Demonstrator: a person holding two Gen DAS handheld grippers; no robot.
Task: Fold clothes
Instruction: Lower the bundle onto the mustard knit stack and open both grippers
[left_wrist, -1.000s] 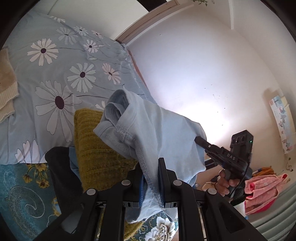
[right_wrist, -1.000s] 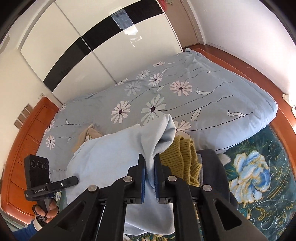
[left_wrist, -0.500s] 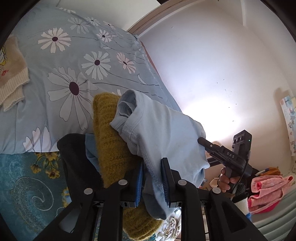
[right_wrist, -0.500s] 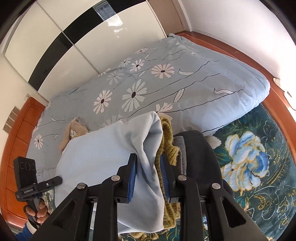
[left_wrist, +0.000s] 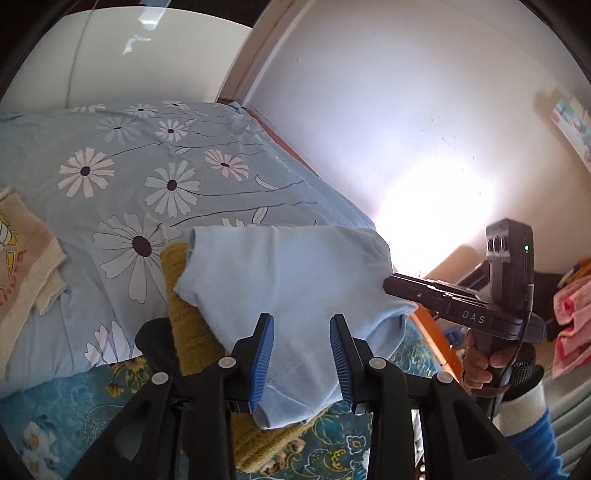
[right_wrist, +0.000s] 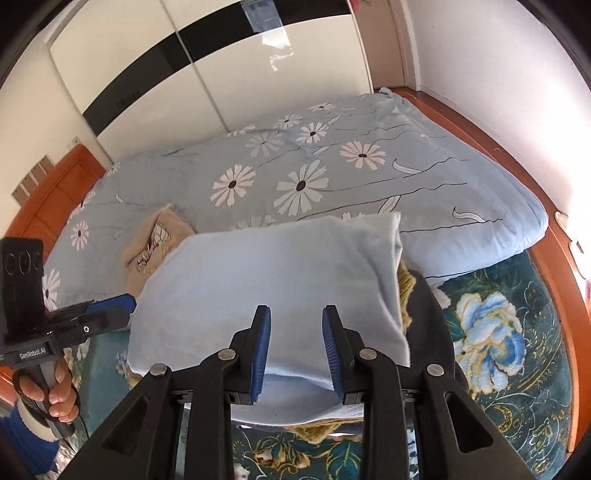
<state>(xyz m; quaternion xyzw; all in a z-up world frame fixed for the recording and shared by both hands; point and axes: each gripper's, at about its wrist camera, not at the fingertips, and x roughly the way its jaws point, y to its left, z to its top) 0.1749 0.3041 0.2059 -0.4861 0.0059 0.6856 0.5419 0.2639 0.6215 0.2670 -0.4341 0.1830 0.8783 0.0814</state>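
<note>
Left wrist view: left gripper (left_wrist: 301, 354) jaws spread, grasping nothing; light blue shirt (left_wrist: 288, 280) lies folded just ahead of and between them, atop a mustard sweater (left_wrist: 188, 321). Right wrist view: right gripper (right_wrist: 295, 347) likewise released, shirt (right_wrist: 266, 280) ahead of and under tips. Prob. soft, light, limp; pinch hem/corners.

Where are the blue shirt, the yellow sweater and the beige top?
blue shirt (right_wrist: 266, 280): right wrist view, middle of folded panel.
yellow sweater (left_wrist: 184, 314): left wrist view, exposed knit edge.
beige top (left_wrist: 22, 266): left wrist view, printed front.
</note>
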